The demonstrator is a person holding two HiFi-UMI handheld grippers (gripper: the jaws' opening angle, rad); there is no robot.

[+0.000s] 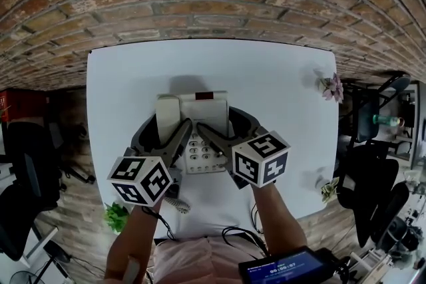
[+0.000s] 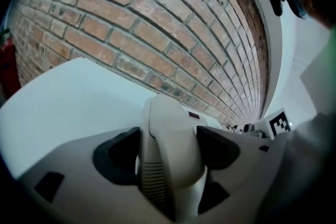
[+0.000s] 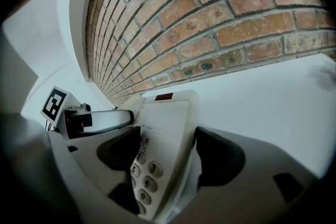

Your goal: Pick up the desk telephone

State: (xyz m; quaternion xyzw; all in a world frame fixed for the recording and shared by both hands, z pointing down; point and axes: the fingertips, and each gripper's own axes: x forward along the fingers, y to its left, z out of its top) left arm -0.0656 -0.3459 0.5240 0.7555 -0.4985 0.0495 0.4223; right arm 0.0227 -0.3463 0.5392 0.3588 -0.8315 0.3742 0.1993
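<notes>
Left gripper jaws stand apart astride the handset of the desk telephone, which sits on our white table — the right gripper likewise spreads open about its base. We read keypad digits 2, 3, 5, 6, 9 — the small print above is too blurred.

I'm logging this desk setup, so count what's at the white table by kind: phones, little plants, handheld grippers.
desk telephone: 1
small plants at the table's edges: 3, the pink-flowered plant, green plant, pale plant
grippers: 2, the left gripper, right gripper
Total: 6
</notes>
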